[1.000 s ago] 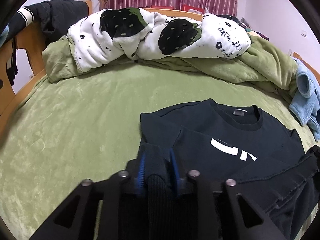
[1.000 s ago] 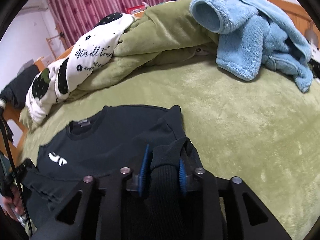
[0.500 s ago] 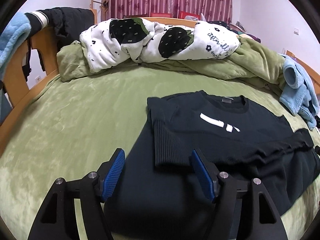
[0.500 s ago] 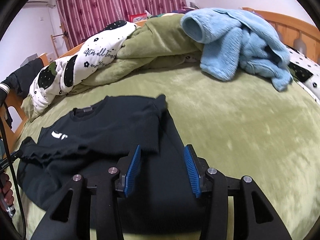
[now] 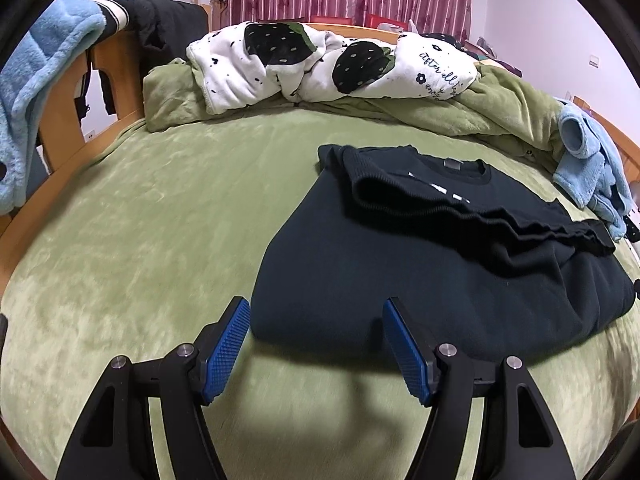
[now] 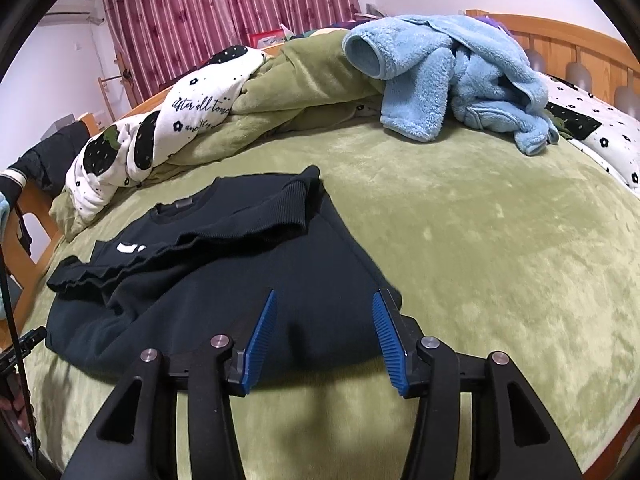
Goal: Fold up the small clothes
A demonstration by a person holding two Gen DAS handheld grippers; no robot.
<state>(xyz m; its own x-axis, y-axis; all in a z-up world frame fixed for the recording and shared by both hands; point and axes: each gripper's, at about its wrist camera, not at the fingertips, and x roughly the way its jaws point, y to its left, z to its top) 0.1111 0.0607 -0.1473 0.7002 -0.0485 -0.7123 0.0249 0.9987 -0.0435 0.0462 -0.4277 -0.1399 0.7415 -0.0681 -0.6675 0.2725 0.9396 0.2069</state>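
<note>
Black sweatshirt (image 5: 420, 280) on bed (image 5: 160, 220): hem folded up to chest, done. Left hand-held gripper (image 5: 316, 352) & right hand-held gripper (image 6: 324, 344) jaws just opened, apart, empty. Remaining: side folds.

One black sweatshirt (image 5: 420, 264) on the bed (image 5: 160, 220). One white strawberry-print blanket (image 5: 320, 64). One rumpled green blanket (image 6: 312, 76). Two blue fleece garments: one on the bed (image 6: 452, 76), one hung at the frame (image 5: 36, 80). Two grippers: left gripper (image 5: 316, 344), right gripper (image 6: 324, 334).
</note>
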